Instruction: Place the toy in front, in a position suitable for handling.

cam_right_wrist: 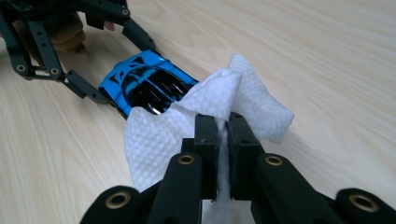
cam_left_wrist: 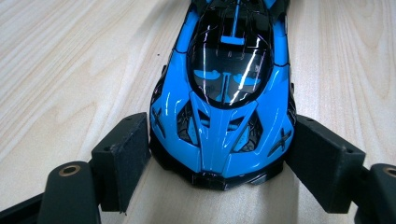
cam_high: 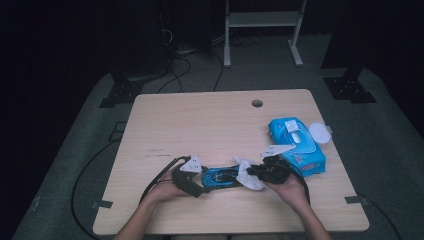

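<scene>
The left gripper (cam_left_wrist: 219,158) clasped the nose of the blue toy car (cam_left_wrist: 224,93) near the table's (cam_high: 200,120) front edge. The right gripper (cam_right_wrist: 223,140) pinched a white wipe (cam_right_wrist: 154,135) against the car's tail. The blue wipes pack (cam_high: 297,145) lay just beside it, its label too small to read.

Glossy blue plastic toy car (cam_left_wrist: 224,107), dimpled white paper wipe (cam_right_wrist: 210,112), matt wood table (cam_high: 200,125)

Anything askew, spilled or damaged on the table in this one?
Nothing stands out. The blue toy car sits upright between the left hand-held gripper jaws, the right hand-held gripper pinches a white wipe against it, and the wipes pack lies open-lidded nearby.
</scene>
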`<state>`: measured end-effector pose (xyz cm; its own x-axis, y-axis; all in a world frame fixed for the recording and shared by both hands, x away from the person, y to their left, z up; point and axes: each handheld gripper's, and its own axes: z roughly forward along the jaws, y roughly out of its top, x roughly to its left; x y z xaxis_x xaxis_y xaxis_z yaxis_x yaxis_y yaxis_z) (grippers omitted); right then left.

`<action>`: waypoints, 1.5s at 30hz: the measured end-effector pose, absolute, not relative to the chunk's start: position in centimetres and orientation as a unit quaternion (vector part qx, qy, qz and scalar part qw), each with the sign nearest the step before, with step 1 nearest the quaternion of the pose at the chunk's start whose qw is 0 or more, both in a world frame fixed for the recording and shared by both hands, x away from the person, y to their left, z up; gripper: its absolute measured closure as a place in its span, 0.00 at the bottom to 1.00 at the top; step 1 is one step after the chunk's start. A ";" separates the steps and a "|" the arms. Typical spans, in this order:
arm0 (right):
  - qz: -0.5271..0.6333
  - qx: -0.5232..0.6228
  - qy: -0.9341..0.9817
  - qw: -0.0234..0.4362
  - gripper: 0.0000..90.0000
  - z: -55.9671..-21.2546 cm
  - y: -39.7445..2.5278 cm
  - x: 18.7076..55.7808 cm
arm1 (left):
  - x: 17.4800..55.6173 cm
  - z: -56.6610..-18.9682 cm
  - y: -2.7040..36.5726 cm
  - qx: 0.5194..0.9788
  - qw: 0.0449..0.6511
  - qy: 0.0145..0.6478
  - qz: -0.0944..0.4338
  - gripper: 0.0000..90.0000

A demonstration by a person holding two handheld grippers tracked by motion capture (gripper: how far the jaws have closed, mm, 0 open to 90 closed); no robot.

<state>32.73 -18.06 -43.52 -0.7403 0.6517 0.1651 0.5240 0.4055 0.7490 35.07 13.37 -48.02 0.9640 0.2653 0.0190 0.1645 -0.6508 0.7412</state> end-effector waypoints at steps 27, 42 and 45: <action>0.393 0.405 0.817 0.120 0.57 -44.6 -26.5 28.7 | 35.0 -47.8 13.4 0.902 0.411 0.119 0.058 0.26; 0.384 0.355 0.847 0.097 0.53 -42.8 -23.9 29.6 | 35.1 -47.5 13.8 0.899 0.418 0.124 0.051 0.24; 0.389 0.366 0.841 0.092 0.53 -43.4 -24.7 29.4 | 35.0 -47.5 13.8 0.898 0.419 0.124 0.053 0.24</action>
<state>29.42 -24.74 -43.36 -0.7153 0.6866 0.1302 0.5438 0.4298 0.7208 35.04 13.83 -47.50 0.9639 0.2663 -0.0085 0.1773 -0.6175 0.7663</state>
